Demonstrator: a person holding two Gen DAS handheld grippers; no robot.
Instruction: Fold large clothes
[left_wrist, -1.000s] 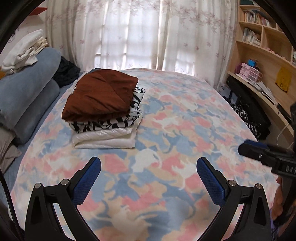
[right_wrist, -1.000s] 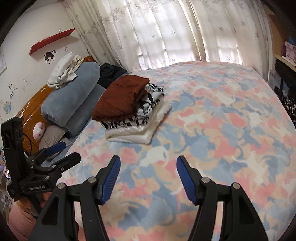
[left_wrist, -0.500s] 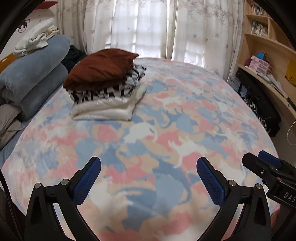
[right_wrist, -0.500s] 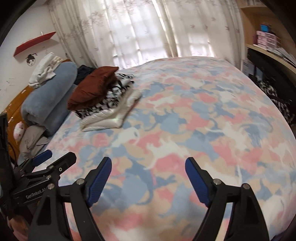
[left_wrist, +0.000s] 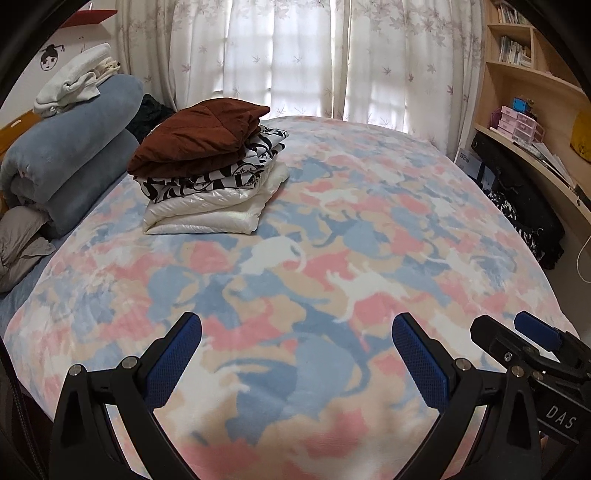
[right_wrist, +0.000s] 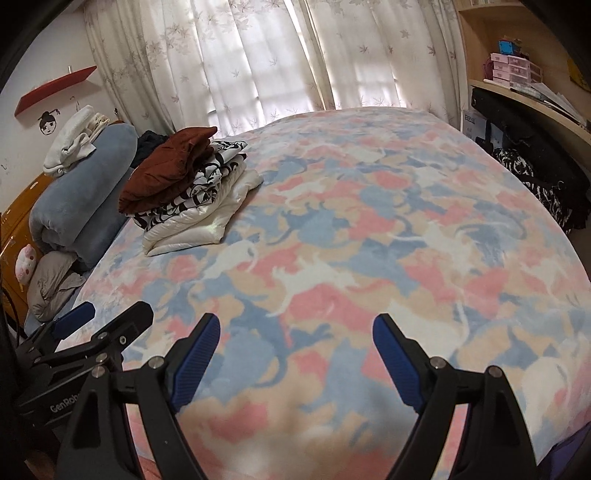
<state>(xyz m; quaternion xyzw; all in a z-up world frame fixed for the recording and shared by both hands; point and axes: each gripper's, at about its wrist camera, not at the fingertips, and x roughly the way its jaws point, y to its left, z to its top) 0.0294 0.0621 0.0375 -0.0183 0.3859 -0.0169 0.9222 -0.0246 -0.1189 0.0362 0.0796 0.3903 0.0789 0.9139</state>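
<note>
A stack of folded clothes lies on the far left of the bed: a brown garment on top, a black-and-white one under it, a white one at the bottom. The stack also shows in the right wrist view. My left gripper is open and empty, above the near end of the bed. My right gripper is open and empty, also above the near end. Each gripper shows at the edge of the other's view. Both are far from the stack.
The bed carries a pink, blue and white patterned blanket. Rolled blue bedding with white cloth on top lies at the left. Curtains hang behind. Wooden shelves and dark bags stand at the right.
Both grippers have drawn back toward the near end of the bed and away from the stack. The right gripper's jaws have opened wider. The stack has not moved.
</note>
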